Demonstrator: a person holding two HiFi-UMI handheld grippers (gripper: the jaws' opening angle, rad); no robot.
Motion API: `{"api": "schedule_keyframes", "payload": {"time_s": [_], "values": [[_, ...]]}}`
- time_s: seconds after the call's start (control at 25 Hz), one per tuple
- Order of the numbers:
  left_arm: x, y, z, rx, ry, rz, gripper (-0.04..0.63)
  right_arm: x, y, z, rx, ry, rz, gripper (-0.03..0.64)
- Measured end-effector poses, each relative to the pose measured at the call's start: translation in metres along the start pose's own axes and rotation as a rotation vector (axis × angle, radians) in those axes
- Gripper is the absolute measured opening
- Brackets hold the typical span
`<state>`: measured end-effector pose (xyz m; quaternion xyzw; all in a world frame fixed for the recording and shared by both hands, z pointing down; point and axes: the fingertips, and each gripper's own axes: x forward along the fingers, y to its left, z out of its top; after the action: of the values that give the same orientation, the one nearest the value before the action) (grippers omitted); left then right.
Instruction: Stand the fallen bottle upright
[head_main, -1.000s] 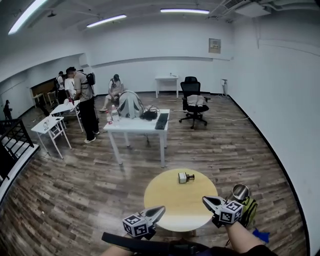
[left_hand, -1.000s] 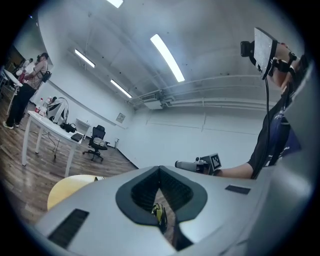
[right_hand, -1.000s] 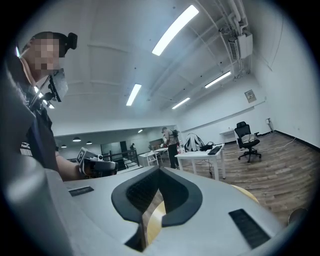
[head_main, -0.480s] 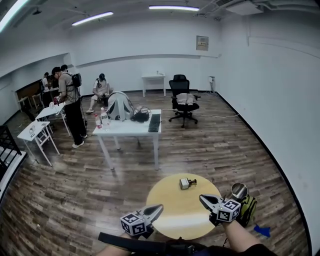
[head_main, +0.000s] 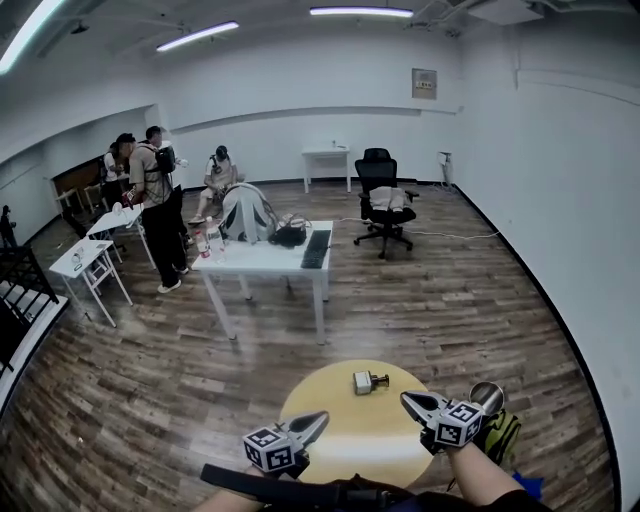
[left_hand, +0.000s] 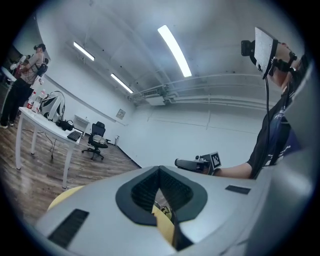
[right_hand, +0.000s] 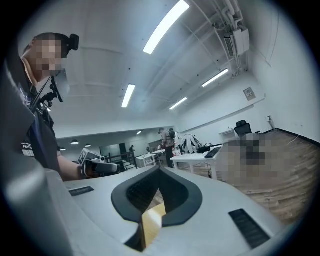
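A small bottle (head_main: 367, 381) with a pale body and dark cap lies on its side on the far part of the round yellow table (head_main: 340, 440), in the head view. My left gripper (head_main: 320, 417) hovers over the table's near left edge, shut and empty. My right gripper (head_main: 407, 398) is held over the near right edge, a short way in front of the bottle, also shut with nothing in it. In the left gripper view the left gripper (left_hand: 160, 169) has its jaws meeting at a point. The right gripper (right_hand: 160, 169) looks the same in its own view.
A metal cup (head_main: 487, 396) sits on a green bag (head_main: 503, 435) just right of the table. Farther off stand a white desk (head_main: 265, 262) with a keyboard and bottles, an office chair (head_main: 385, 205), and people (head_main: 150, 190) at small tables on the left.
The round table and the bottle now sit lower in the head view, nearer to both grippers. Both grippers stay shut and keep their places in the view.
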<state>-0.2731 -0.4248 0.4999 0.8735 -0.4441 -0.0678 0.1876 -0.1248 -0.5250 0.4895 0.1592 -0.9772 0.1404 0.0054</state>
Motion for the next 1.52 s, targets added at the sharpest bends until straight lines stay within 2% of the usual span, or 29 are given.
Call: {"api": "schedule_keyframes", "payload": {"time_s": [0.28, 0.44, 0.68, 1.16, 1.36, 1.52], "values": [[0.098, -0.005, 0.006, -0.001, -0.027, 0.049, 0.005, -0.016, -0.089, 0.027, -0.012, 0.011, 0.071, -0.009], [0.128, 0.002, 0.006, 0.004, -0.011, 0.062, 0.005, -0.015, -0.124, 0.033, 0.0, 0.008, 0.079, -0.009], [0.13, 0.055, 0.006, -0.002, 0.008, 0.079, 0.005, 0.023, -0.151, 0.032, 0.007, -0.013, 0.06, -0.009], [0.132, 0.177, 0.01, 0.008, 0.086, 0.03, 0.005, 0.117, -0.183, -0.001, 0.067, -0.044, -0.06, -0.009], [0.16, 0.209, -0.001, 0.02, 0.131, 0.03, 0.005, 0.129, -0.213, -0.017, 0.085, -0.047, -0.1, -0.009], [0.2, 0.234, -0.019, 0.067, 0.191, 0.032, 0.005, 0.135, -0.246, -0.038, 0.097, -0.052, -0.135, -0.009]]}}
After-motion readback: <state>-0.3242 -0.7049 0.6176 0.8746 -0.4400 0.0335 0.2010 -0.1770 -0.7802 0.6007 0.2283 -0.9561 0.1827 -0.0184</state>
